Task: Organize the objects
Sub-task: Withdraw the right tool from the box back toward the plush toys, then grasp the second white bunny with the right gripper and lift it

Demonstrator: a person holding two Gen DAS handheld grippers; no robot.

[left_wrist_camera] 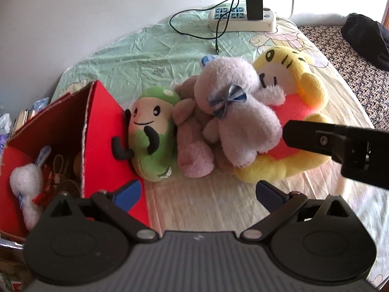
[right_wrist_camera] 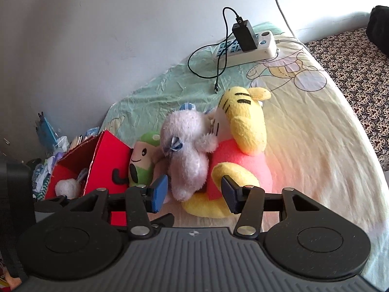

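Observation:
A pile of plush toys lies on the bed sheet (left_wrist_camera: 218,206): a green one (left_wrist_camera: 150,133) leaning on the red box (left_wrist_camera: 102,133), a brown and pink bear (left_wrist_camera: 192,143), a lavender toy with a blue bow (left_wrist_camera: 238,112) and a yellow tiger with a pink belly (left_wrist_camera: 291,73). A white bunny plush (left_wrist_camera: 26,185) lies inside the box. My left gripper (left_wrist_camera: 198,192) is open, short of the pile, holding nothing. My right gripper (right_wrist_camera: 194,192) is open, its blue pads either side of the lavender toy's (right_wrist_camera: 187,150) lower end and the tiger's (right_wrist_camera: 245,126) belly.
A white power strip (left_wrist_camera: 243,20) with a black charger (left_wrist_camera: 254,6) and loose cable lies at the back by the wall. A patterned blanket (left_wrist_camera: 352,63) and a dark bag (left_wrist_camera: 367,39) are at the right. Paper clutter (right_wrist_camera: 46,170) sits left of the box.

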